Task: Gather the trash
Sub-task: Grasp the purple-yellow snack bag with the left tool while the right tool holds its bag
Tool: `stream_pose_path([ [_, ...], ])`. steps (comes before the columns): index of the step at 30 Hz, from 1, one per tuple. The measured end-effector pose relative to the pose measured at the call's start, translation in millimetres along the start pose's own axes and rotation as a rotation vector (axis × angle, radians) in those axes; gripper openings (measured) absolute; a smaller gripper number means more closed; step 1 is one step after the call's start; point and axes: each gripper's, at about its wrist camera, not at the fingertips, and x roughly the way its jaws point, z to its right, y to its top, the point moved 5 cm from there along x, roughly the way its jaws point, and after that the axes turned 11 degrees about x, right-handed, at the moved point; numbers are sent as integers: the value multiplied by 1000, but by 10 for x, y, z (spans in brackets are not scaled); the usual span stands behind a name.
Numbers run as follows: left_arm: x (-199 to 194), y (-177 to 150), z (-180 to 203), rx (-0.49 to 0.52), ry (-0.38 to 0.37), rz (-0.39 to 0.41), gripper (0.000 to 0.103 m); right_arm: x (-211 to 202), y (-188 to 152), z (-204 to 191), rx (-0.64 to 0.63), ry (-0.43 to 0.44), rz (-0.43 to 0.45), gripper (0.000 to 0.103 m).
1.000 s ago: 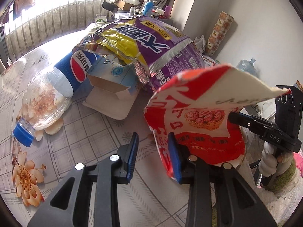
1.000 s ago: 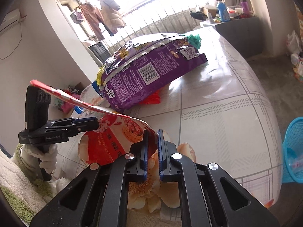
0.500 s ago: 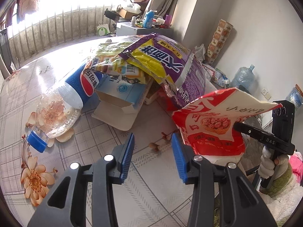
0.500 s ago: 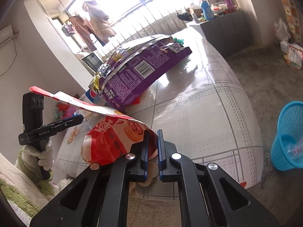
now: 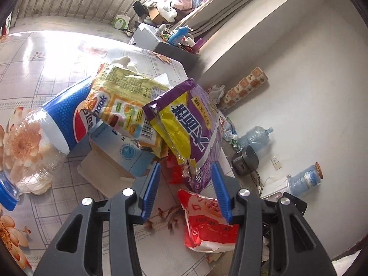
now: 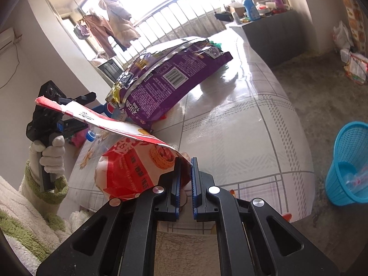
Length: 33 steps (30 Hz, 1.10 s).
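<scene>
1. The right claw (image 6: 184, 179) is seen nearly closed, its blue pads pinched on a corner of the red snack bag (image 6: 128, 161); the bag is held at the near edge of the bench (image 6: 241, 124), its open top flap fanned out to the left.
2. The left claw (image 5: 185, 193) is seen partly open with nothing pressed by either pad; its jaws have just been opening. The torn lower end of the purple bag (image 5: 197, 128) hangs in the gap between the pads, untouched as far as can be told.
3. In the left wrist view the red snack bag is seen low and to the right, partly behind the right-hand blue pad, over the near bench edge.
4. The left claw is gripped by a white-gloved hand (image 6: 51, 154) with a fleecy cream-and-green sleeve, seen at left in the right wrist view.
5. Further in, a trash pile is laid on the bench: the purple bag on top, a yellow noodle wrapper (image 5: 124, 101) under and left of it, a blue-and-white carton (image 5: 119, 154) beneath, and an empty Pepsi bottle (image 5: 46, 133) lying on its side at left, blue cap toward the near edge.
6. A blue plastic basket (image 6: 349, 163) is stood on the floor to the right of the bench, well apart from both claws; something pale is inside, too small to tell.
</scene>
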Motion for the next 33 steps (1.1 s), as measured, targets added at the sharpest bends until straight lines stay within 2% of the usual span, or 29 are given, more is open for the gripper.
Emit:
stream_pose_path([
  [3,143,72,-8,-38,-23,-33,44,15,3,4,1,0,-4,6],
  [12,512,141,-52,-67,-11,-101,44,32,18,22,-7,7,-11,6],
  [18,620,133,7,-37,12,-116,16,9,2,23,-14,11,-10,6],
  [22,570,128,78,9,35,-99,10,-57,-24,45,-5,6,-3,6],
  [27,375,52,131,58,74,-71,8,-254,-70,217,54,-20,31,6],
  [33,31,-67,330,215,152,-44,8,-590,-78,576,195,-56,124,6],
])
